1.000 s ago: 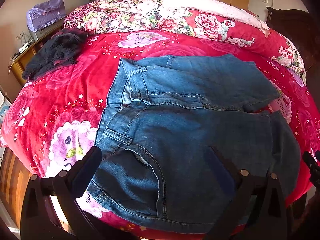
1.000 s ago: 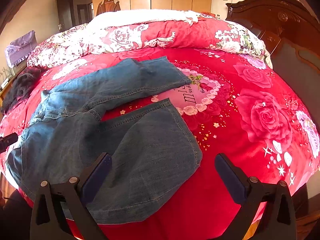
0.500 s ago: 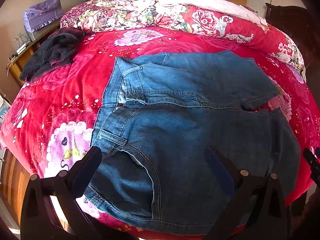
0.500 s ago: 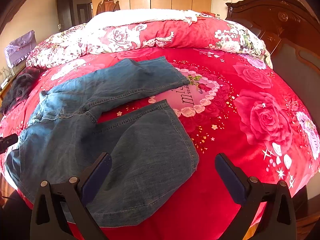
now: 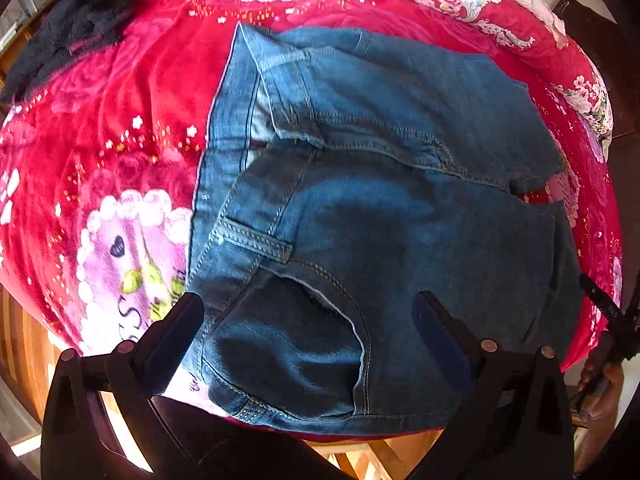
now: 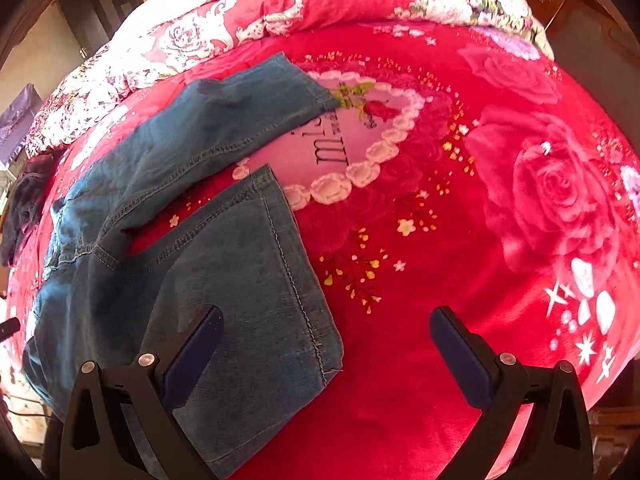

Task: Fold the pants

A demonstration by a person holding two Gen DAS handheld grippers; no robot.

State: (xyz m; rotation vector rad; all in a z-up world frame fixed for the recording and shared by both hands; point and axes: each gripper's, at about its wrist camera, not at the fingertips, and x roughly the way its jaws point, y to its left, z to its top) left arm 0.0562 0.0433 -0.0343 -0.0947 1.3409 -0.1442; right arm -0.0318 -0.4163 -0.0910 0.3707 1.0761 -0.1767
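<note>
The jeans [image 5: 380, 220] lie spread on the red bed [image 6: 500, 240], legs apart. Left tongs [image 5: 308, 332] hover spread over the waistband corner, right tongs [image 6: 326, 344] spread over the near hem, seemingly not yet touching. Pinch both layers at each edge before lifting.

red floral blanket [image 6: 460, 240], dark garment [image 5: 80, 20] at its edge, rolled floral quilt [image 6: 280, 12]

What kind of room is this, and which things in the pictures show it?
Most likely a home bedroom. The jeans lie on a bed covered by a red rose-patterned blanket, a folded floral quilt sits at its far side, and clothing hangs in the background.
</note>
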